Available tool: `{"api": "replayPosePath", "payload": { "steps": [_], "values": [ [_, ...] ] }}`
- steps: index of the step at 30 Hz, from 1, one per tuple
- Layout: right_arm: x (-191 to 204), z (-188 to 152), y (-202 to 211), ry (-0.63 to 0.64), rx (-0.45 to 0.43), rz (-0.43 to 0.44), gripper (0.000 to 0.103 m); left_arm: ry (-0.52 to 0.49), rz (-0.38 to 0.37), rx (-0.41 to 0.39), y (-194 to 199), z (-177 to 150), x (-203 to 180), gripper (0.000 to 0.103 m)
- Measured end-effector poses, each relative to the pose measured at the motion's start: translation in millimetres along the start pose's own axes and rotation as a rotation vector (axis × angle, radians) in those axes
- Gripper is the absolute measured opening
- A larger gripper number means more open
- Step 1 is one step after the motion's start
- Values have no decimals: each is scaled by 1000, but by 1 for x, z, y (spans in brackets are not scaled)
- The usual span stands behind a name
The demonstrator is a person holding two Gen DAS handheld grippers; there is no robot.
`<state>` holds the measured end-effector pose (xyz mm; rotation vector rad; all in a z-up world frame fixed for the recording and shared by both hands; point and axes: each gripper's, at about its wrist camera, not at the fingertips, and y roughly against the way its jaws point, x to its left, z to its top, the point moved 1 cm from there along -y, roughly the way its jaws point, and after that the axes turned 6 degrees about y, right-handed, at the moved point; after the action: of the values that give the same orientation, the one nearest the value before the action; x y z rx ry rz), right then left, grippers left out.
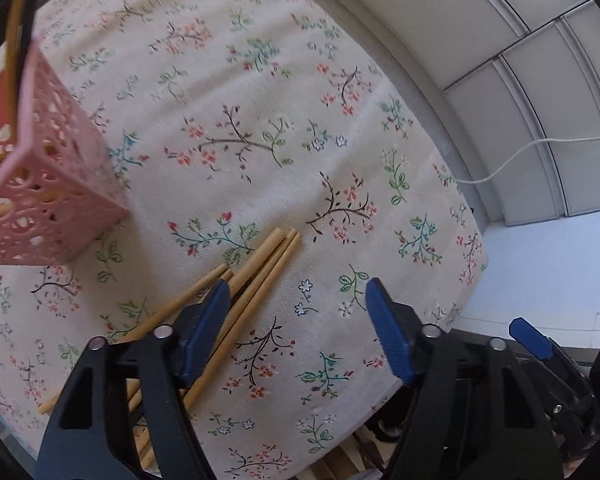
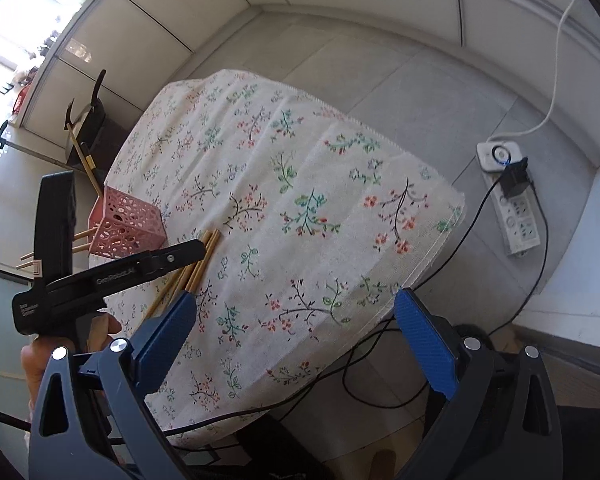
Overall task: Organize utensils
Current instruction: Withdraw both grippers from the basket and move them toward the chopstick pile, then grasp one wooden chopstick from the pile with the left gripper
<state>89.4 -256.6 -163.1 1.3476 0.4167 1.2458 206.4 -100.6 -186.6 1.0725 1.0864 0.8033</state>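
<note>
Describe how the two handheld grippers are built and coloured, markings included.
Both look alike. The left gripper has black triangular arms with cut-out slots, silver rivets at the pivots and ribbed blue pads on its fingers. The right gripper is built the same, with blue pads. In the right wrist view the left tool's black body carries white lettering, partly readable as "GenRobot.AI". No sleeve shows.

Surface [image 2: 300, 128] covered edge to edge by a cream floral cloth [image 1: 260, 80]. On the cloth: a pink perforated basket [image 1: 56, 184], square-walled, holding what appear to be sticks, detail unclear. Just beside it, apart from its wall, a loose bundle of bamboo chopsticks [image 1: 268, 256] lies flat.
</note>
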Motion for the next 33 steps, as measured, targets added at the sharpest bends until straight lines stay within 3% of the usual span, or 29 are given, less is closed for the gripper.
{"api": "replayPosePath", "payload": {
  "steps": [5,11,15,19,25,29,33],
  "values": [
    [-2,1,-3,-18,22,19,96,-17,26,-3,-8,4,2,40],
    [-4,2,-5,-25,36,22,96,-8,21,1,-6,5,10,25],
    [-5,3,-7,-35,44,27,96,-50,16,9,2,0,4,24],
    [-1,1,-10,-23,59,27,96,-32,38,38,-7,-2,13,21],
    [-5,1,-9,-29,51,17,96,71,-52,29,-4,6,39,17],
    [-4,1,-11,-28,62,20,96,53,-22,19,-3,7,40,12],
    [-4,1,-13,-30,69,20,96,-62,85,14,-8,-1,19,12]
  ]
}}
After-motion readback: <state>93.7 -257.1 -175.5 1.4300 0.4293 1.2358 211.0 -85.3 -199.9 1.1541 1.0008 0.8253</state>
